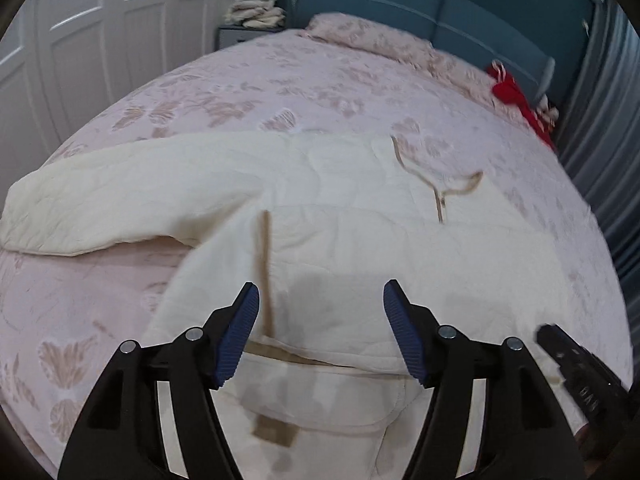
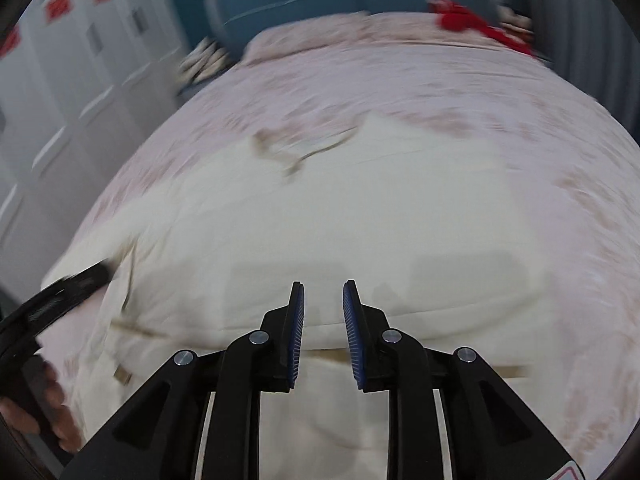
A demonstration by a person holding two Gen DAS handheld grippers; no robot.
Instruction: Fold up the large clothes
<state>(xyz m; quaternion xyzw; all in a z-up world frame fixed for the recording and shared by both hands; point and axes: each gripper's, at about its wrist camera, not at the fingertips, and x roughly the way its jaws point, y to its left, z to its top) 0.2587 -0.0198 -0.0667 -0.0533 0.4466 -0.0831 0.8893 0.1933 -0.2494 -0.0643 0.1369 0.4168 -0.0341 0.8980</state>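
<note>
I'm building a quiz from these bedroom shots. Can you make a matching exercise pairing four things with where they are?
1. cream quilted jacket
2. red garment
3. pile of folded beige cloths
4. left gripper

A. on the nightstand beside the headboard
B. at the far right corner of the bed
C. spread across the pink floral bedspread
D. open above the jacket's hem

Pairs: 1-C, 2-B, 3-A, 4-D

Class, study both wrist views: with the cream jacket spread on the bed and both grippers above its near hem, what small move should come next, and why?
Probably lower the left gripper onto the cream quilted jacket and pinch its near hem. Both grippers are open and hold nothing, the right gripper more narrowly, and the left sleeve lies stretched out over the pink bedspread, not yet folded.
</note>
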